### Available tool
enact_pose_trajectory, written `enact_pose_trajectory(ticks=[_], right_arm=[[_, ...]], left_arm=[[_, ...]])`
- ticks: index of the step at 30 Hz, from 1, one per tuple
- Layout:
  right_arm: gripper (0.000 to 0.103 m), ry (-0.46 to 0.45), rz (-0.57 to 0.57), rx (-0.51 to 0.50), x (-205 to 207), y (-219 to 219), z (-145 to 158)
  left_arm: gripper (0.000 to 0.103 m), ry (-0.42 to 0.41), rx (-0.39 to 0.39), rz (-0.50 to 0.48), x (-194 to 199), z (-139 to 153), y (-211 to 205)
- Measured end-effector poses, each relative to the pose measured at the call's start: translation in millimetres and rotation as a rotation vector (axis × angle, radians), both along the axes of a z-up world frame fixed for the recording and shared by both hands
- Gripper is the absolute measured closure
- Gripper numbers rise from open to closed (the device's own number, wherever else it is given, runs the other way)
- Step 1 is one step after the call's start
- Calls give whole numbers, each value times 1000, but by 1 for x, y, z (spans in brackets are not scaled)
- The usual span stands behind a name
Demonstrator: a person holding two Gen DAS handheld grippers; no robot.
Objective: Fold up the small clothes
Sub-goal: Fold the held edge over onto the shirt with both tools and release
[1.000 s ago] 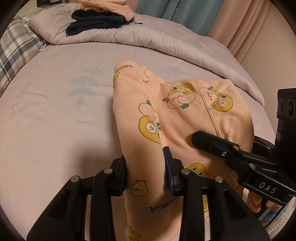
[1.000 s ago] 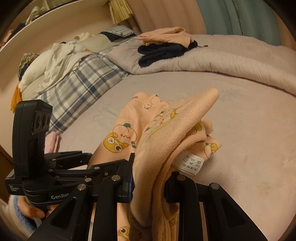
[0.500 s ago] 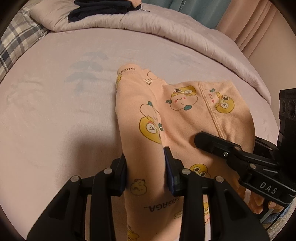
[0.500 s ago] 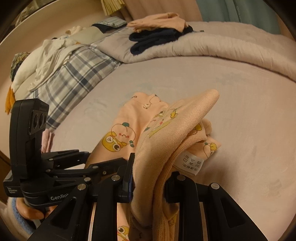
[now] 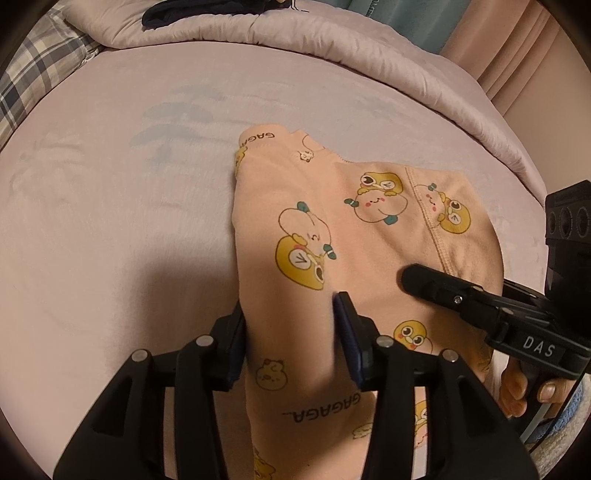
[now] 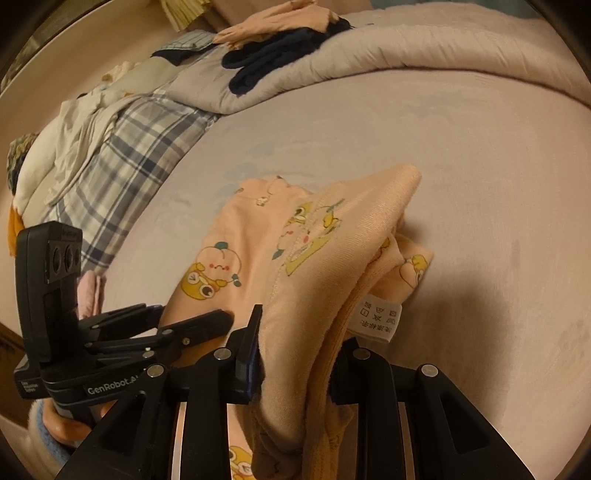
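Observation:
A small peach garment (image 5: 332, 229) printed with yellow cartoon animals lies partly folded on the pink bed sheet (image 5: 110, 221). My left gripper (image 5: 291, 332) is shut on a fold of it near its lower edge. My right gripper (image 6: 299, 347) is shut on a bunched edge of the same garment (image 6: 314, 258), with a white care label (image 6: 380, 321) hanging beside the right finger. The right gripper also shows in the left wrist view (image 5: 480, 306), and the left gripper in the right wrist view (image 6: 147, 332).
A rolled lilac duvet (image 5: 295, 44) runs along the far side with dark navy clothes (image 6: 280, 55) and a peach item (image 6: 280, 22) on it. A plaid blanket (image 6: 122, 155) and white clothes (image 6: 62, 140) lie at the left. Curtains (image 5: 498, 44) hang beyond.
Both grippers have moved forward and lower over the bed with the garment still held. The garment's far end lies flatter on the sheet.

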State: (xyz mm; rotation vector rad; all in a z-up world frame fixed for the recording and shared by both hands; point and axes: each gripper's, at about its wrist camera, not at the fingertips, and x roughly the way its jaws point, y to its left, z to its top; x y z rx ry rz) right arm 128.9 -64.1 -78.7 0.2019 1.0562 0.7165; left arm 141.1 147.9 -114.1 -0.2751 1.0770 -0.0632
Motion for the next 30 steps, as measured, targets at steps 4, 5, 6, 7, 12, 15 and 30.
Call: enact_pose_trajectory(ticks=[4,5,6,7,12,15,30], right_arm=[[67,51,-26,21,4,-8,-7],[65,63,-34,29,4,-10,-8],[64,72,-40,37,5,-13,-10],[63,79,-45,41,5,-14,-11],[58,77,-60,34,3,-18,-10],[55,68,-69,25,0,-21,-7],[54,7,-35,-39,-25,-26,5]], left_arm=[[41,3,23,13,-2,-1,0],[39,4,25,15,-2,-1,1],[38,5,23,16,-3,-2,3],[37,6,22,18,-3,-2,3],[27,11,33,33,-7,-3,6],[25,14,30,44,-11,-2,8],[25,19,58,56,-40,0,10]])
